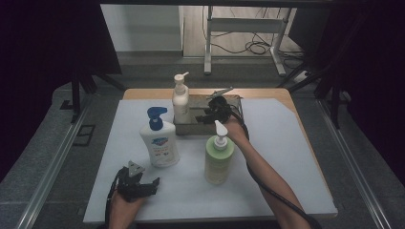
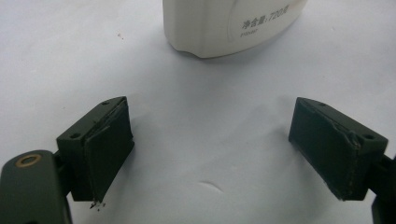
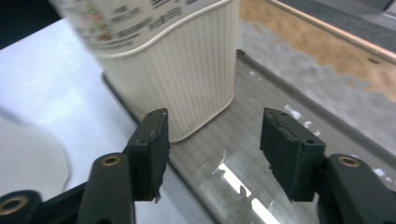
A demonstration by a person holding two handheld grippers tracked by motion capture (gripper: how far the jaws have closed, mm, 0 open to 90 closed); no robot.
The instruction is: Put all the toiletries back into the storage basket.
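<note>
**Right gripper open behind cream bottle in tray**

The right gripper (image 1: 206, 116) sits over the metal tray (image 1: 236, 102) at the far middle of the white mat (image 1: 286, 157). Its jaws stand apart with nothing between them. In the right gripper view the cream bottle (image 3: 177, 79) stands upright just ahead of the jaws, toward 11 o'clock, close to the left pad but not pressed by it. The bottle's ribbed base rests on the tray floor at the tray's left end. In the high view the same cream bottle (image 1: 180, 98) is at 9 o'clock of the right gripper, just beside it, pump head on top.

The left gripper (image 1: 148, 187) rests near the front left of the mat, its jaws wide apart and empty. In the left gripper view the bare mat lies between the pads, and the foot of the white bottle (image 2: 229, 25) stands ahead at 12 o'clock, clear of both jaws. In the high view that white bottle (image 1: 160, 140), with a blue pump, is at 1 o'clock of the left gripper, near it.

A green bottle (image 1: 218, 160) with a white pump stands upright on the mat at 6 o'clock of the tray, in front of the right forearm (image 1: 267, 181). The white bottle and green bottle are well apart.
</note>
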